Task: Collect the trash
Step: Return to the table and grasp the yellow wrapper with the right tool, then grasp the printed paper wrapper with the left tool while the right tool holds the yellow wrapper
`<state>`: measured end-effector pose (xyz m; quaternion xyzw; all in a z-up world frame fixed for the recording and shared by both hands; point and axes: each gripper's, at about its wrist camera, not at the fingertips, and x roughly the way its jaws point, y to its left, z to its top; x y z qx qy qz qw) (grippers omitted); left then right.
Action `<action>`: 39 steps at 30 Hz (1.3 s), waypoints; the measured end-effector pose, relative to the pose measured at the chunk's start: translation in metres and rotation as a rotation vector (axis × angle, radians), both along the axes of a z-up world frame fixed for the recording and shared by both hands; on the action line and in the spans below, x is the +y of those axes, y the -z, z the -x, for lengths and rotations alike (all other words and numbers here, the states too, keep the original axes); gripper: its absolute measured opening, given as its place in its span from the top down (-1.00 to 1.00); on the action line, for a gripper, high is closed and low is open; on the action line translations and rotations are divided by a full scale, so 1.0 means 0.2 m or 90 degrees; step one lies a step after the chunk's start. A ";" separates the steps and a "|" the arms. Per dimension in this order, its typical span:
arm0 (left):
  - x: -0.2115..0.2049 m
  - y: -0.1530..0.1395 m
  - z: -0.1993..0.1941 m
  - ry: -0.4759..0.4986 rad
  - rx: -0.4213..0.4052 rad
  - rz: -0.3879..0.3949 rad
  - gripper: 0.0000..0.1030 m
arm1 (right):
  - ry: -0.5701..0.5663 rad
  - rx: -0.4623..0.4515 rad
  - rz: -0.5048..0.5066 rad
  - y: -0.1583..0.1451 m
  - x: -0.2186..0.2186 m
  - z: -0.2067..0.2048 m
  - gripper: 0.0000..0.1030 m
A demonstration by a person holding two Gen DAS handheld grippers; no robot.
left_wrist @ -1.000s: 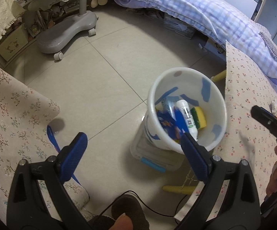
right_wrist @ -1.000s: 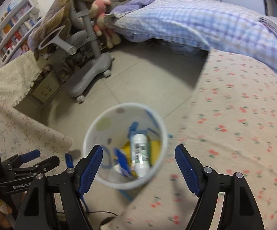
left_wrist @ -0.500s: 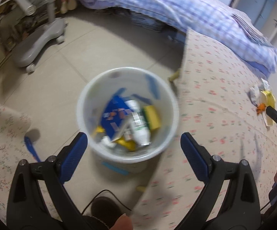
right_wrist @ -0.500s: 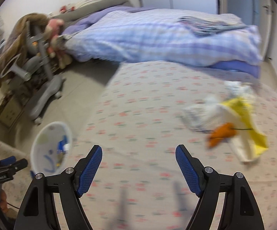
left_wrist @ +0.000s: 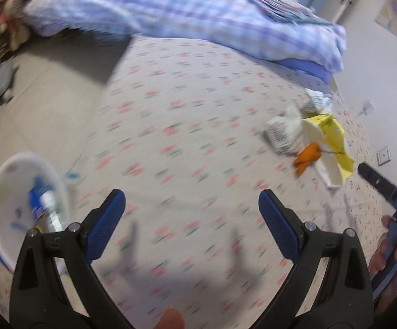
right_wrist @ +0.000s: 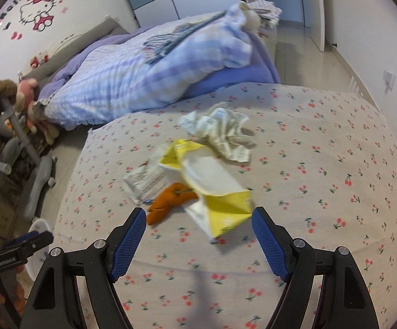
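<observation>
A pile of trash lies on the cherry-print table: a yellow and white paper wrapper (right_wrist: 212,186), an orange peel (right_wrist: 171,200), a printed white packet (right_wrist: 143,182) and crumpled paper (right_wrist: 223,128). My right gripper (right_wrist: 198,235) is open and empty, just short of the wrapper. In the left wrist view the pile (left_wrist: 319,142) lies far right. My left gripper (left_wrist: 191,219) is open and empty above the table. The white trash bin (left_wrist: 3,183) sits low at the left, holding a bottle and wrappers.
A bed with a purple checked quilt (right_wrist: 154,63) lies behind the table. A grey chair base (right_wrist: 36,183) and soft toys stand at the left on the tiled floor. The table's left edge (right_wrist: 75,164) drops to the floor beside the bin.
Both grippers have swung right, away from the bin and over the table. The trash pile has come close in front of the right gripper. Both stay open.
</observation>
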<state>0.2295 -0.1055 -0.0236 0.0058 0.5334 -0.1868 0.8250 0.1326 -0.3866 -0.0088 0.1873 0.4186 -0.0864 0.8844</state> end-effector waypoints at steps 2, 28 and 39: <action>-0.12 0.02 -0.06 0.021 -0.004 0.002 -0.89 | 0.007 0.008 -0.011 0.03 -0.05 -0.01 -0.56; -0.44 0.21 -0.25 0.052 0.036 0.179 -0.08 | -0.003 0.019 -0.194 0.31 -0.24 -0.09 0.23; -0.54 0.21 -0.19 0.038 0.003 0.143 1.00 | 0.029 -0.010 -0.163 0.18 -0.35 0.08 0.26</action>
